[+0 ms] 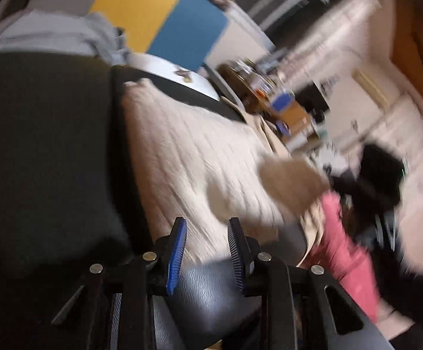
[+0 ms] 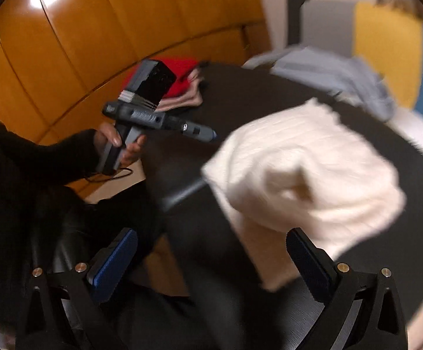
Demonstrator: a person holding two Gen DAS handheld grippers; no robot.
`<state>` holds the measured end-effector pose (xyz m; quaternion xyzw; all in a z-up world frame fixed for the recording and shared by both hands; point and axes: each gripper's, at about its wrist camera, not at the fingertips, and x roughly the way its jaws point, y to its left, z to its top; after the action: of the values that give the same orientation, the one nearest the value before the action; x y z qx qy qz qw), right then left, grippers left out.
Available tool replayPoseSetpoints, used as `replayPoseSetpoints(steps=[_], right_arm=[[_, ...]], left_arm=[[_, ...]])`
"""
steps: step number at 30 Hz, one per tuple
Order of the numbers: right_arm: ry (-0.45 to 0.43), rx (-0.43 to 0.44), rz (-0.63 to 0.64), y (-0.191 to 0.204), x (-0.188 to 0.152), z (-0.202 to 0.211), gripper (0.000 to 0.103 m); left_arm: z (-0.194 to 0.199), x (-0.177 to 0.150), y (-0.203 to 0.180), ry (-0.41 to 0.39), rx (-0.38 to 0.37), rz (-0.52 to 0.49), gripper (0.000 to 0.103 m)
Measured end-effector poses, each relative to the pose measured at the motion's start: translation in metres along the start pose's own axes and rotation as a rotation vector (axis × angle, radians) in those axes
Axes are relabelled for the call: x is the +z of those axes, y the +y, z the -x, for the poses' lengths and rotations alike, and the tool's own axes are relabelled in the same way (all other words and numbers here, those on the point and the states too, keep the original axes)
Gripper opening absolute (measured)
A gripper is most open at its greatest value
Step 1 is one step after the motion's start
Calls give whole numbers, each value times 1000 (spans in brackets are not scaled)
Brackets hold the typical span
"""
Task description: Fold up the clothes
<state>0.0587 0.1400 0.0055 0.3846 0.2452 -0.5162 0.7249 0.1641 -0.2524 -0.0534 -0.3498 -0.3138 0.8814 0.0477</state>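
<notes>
Sweater [image 2: 299, 175] lay bunched on the black table [image 2: 269, 93]; left gripper [image 1: 207, 250] narrowly parted, right gripper [image 2: 211, 262] wide, both empty—best regrasp its near edge.

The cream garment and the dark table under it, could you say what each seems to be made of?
Cream garment: apparently a soft ribbed knit, perhaps wool or cotton; parallel ridges run along it in the left wrist view. Dark table: matte black top, no glare; motion blur leaves its material open.
</notes>
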Motion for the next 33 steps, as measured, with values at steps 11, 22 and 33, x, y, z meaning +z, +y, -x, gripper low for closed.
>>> replayPoseSetpoints(steps=[11, 22, 33], right_arm=[[103, -64, -12, -18, 34, -2, 103], [183, 201, -93, -39, 40, -57, 103], [85, 312, -420, -54, -57, -48, 94]], left_arm=[[-34, -10, -33, 90, 43, -288, 28], [-64, 8, -28, 205, 28, -391, 30], [-64, -19, -31, 390, -71, -508, 25]])
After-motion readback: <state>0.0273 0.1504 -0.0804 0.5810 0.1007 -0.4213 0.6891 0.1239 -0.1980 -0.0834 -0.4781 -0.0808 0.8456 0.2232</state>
